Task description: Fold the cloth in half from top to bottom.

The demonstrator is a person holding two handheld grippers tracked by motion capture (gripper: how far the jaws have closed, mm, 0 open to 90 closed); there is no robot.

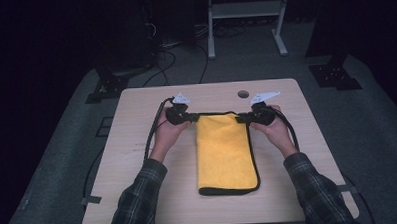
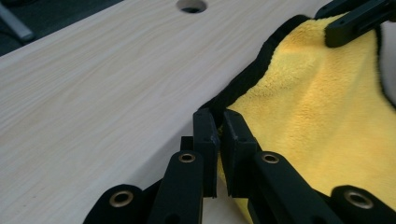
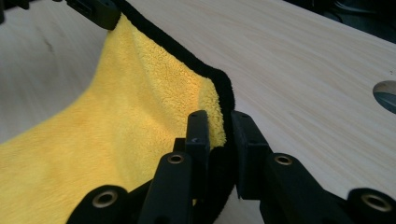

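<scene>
A yellow cloth with a black hem (image 1: 224, 153) lies folded lengthwise on the wooden table (image 1: 139, 194). Its far end is raised off the table, held at both far corners. My left gripper (image 1: 190, 118) is shut on the far left corner; in the left gripper view its jaws (image 2: 218, 135) pinch the black hem of the cloth (image 2: 317, 107). My right gripper (image 1: 240, 118) is shut on the far right corner; in the right gripper view (image 3: 219, 135) the hem of the cloth (image 3: 140, 107) sits between the pads. The near end of the cloth rests flat on the table.
A round cable hole (image 1: 243, 94) lies in the table just beyond the grippers. Black cables (image 1: 154, 128) trail from both grippers over the table. A white metal frame (image 1: 246, 20) and dark stands sit on the floor behind the table.
</scene>
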